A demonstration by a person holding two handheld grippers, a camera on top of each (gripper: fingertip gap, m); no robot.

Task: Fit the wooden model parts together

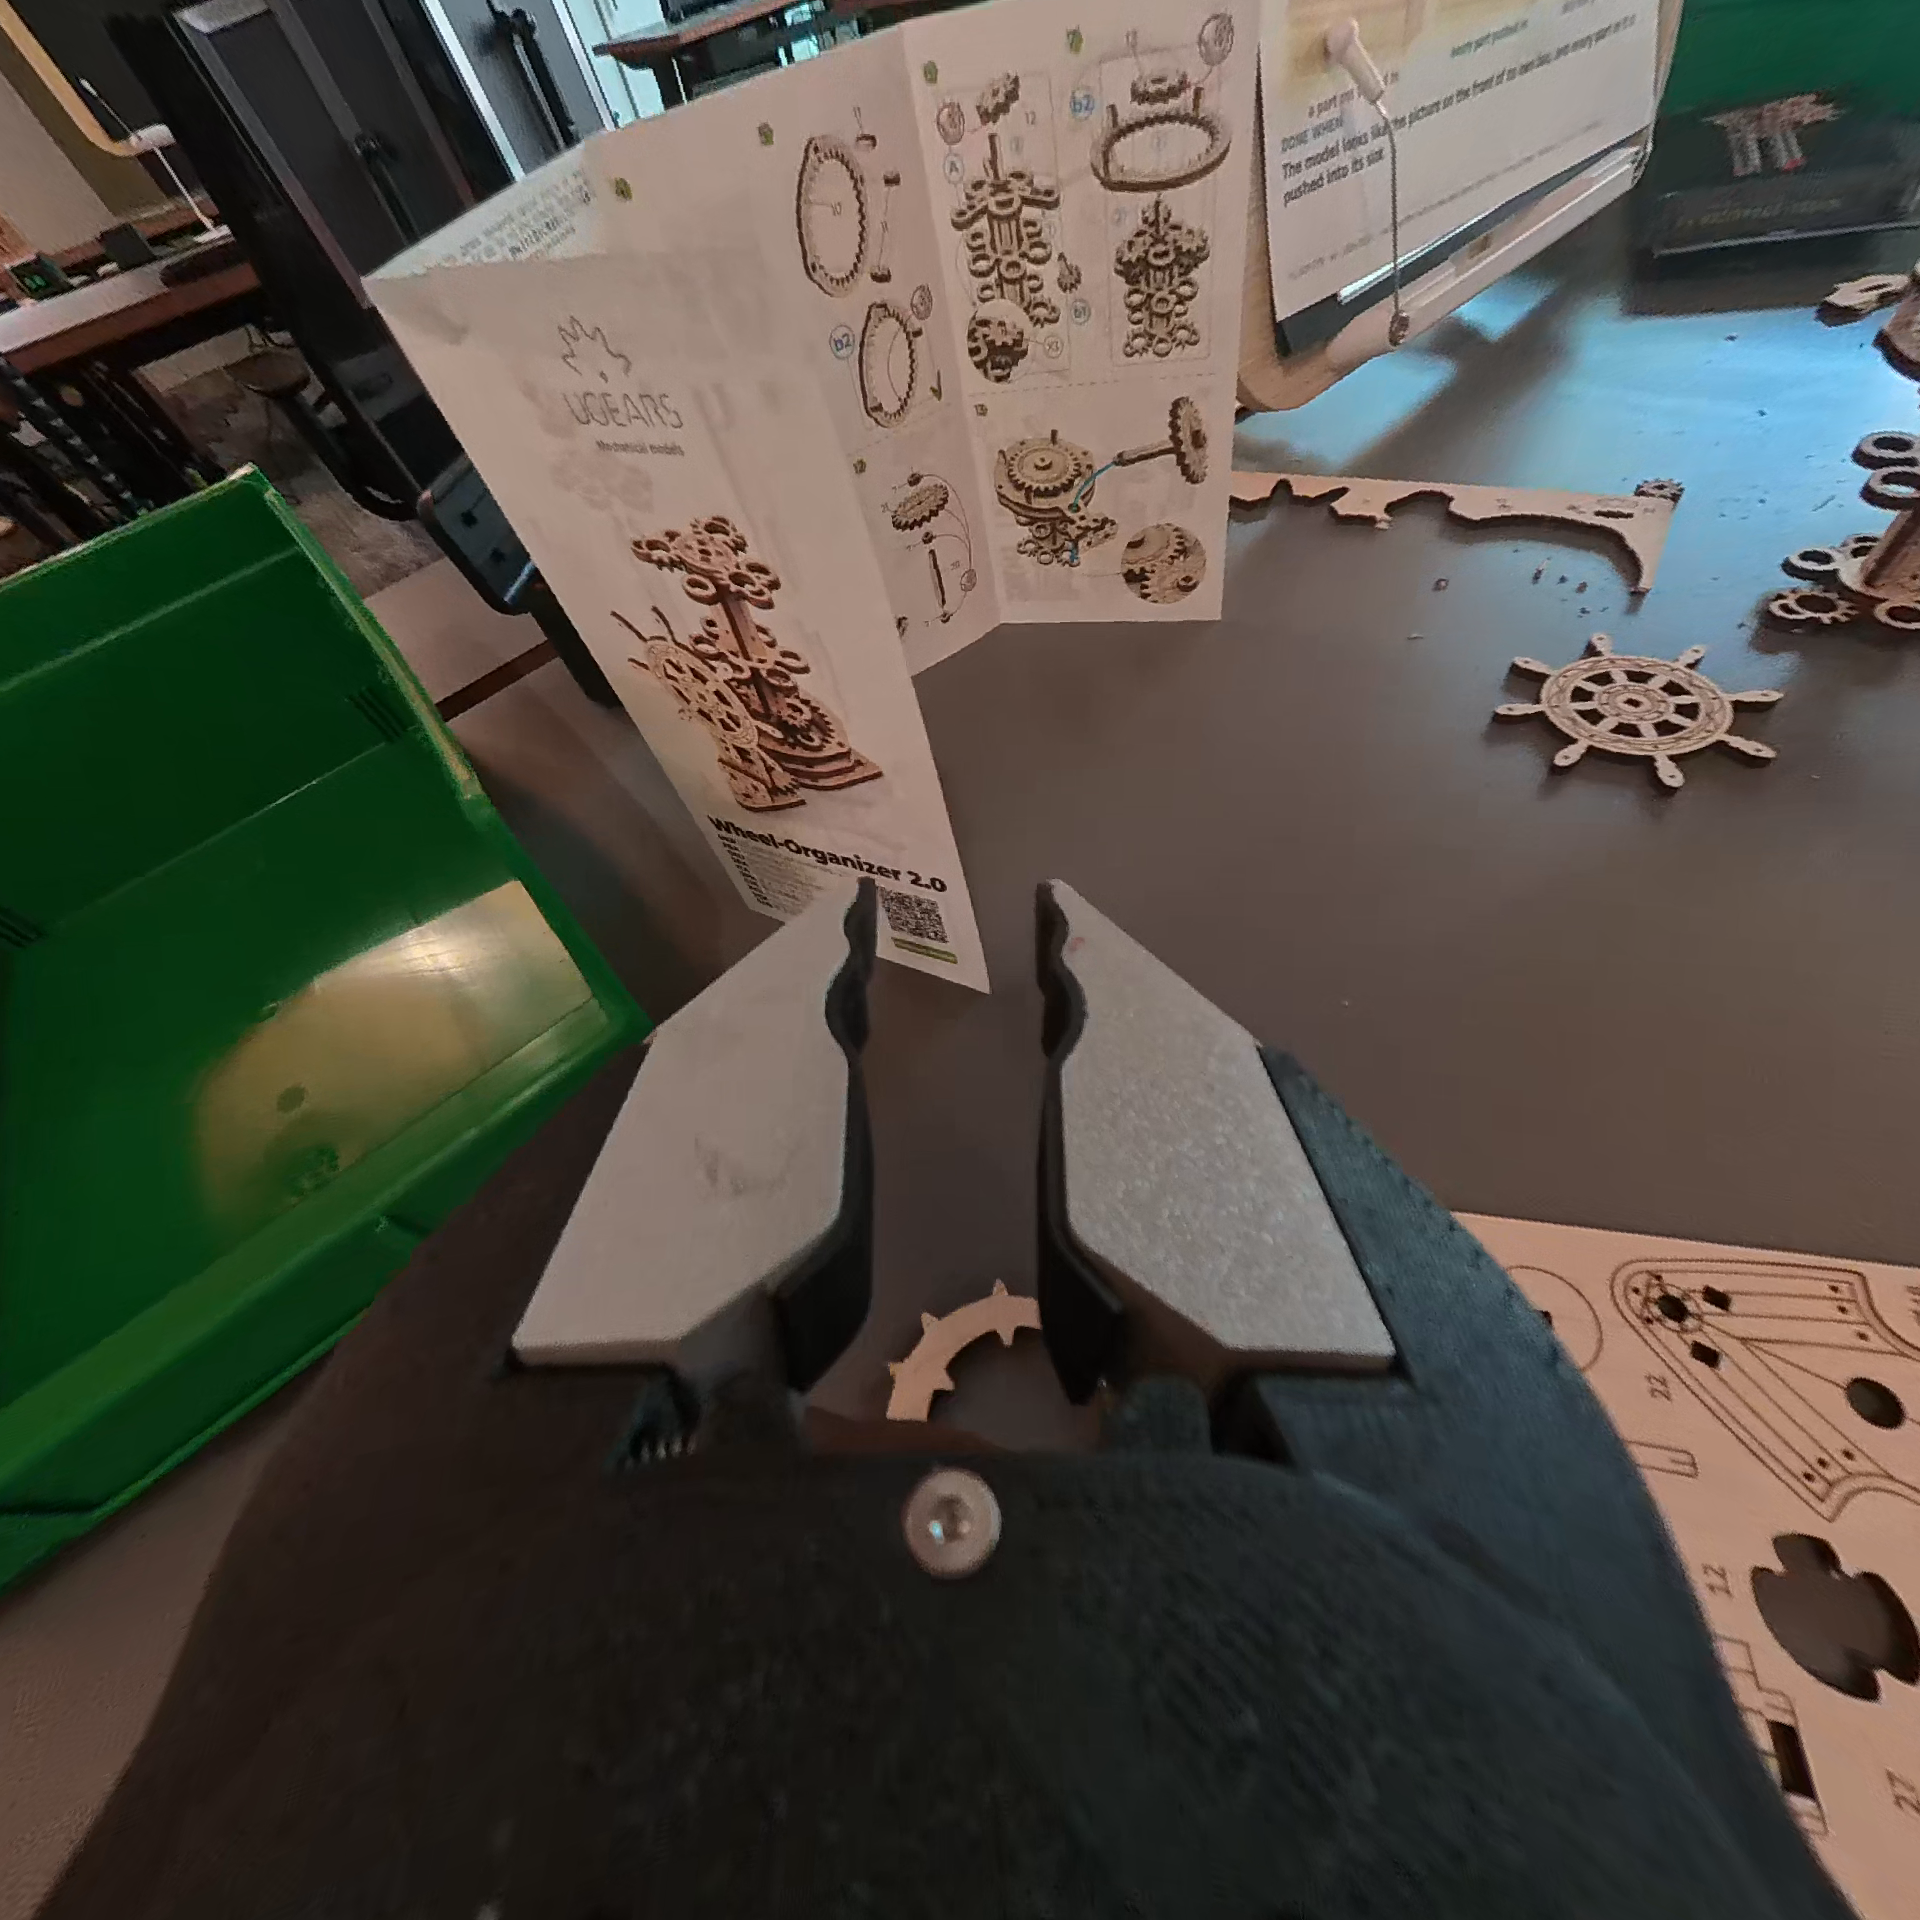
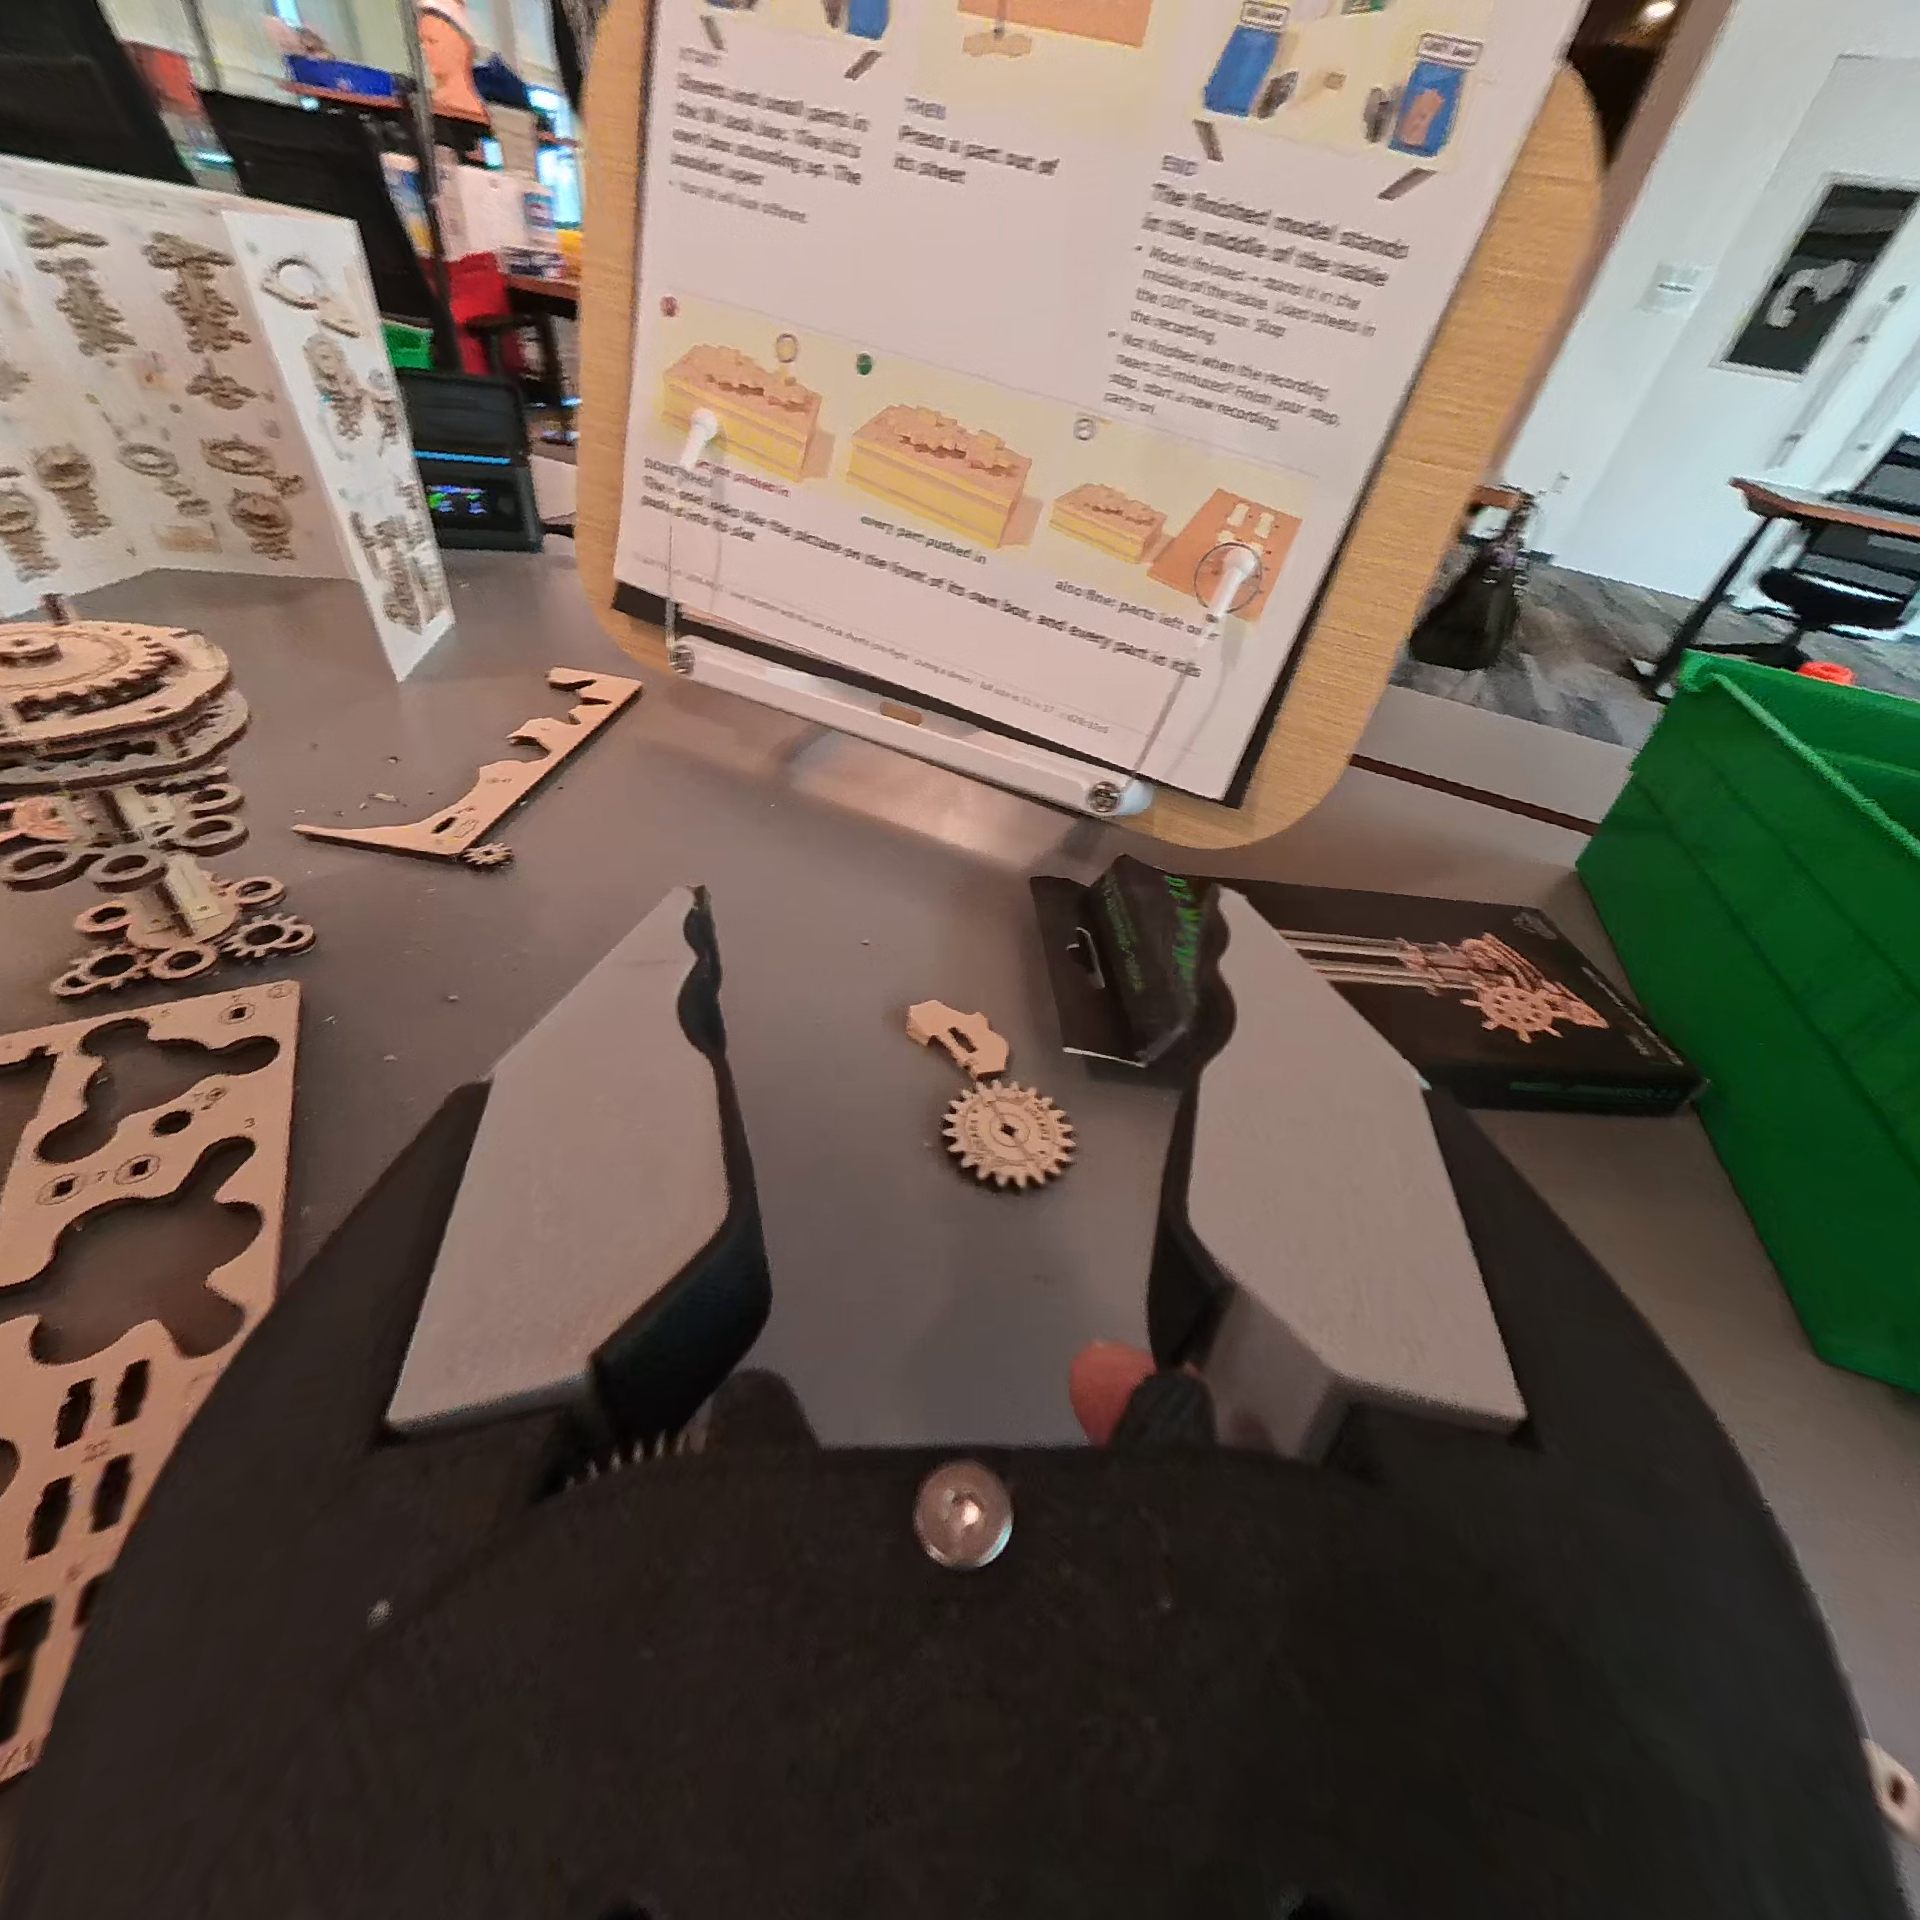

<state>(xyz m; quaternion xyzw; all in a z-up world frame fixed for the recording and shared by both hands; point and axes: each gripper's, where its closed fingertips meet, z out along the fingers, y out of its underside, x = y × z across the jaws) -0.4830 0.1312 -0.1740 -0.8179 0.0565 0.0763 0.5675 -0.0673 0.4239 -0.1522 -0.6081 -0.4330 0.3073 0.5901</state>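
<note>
The left gripper (image 1: 954,904) hangs over the dark table (image 1: 1299,883) with its jaws a little apart and nothing between them; a toothed wooden ring piece (image 1: 961,1356) lies beneath, near its base. The folded instruction booklet (image 1: 810,499) stands just beyond, a green bin (image 1: 208,935) to the left, a wooden ship's wheel (image 1: 1636,712) to the right. The right gripper (image 2: 956,904) is spread wide and empty above a small wooden gear (image 2: 1006,1132) touching a notched wooden piece (image 2: 958,1034). The half-built wooden model (image 2: 114,790) stands far left, a punched-out sheet (image 2: 125,1195) near it
</note>
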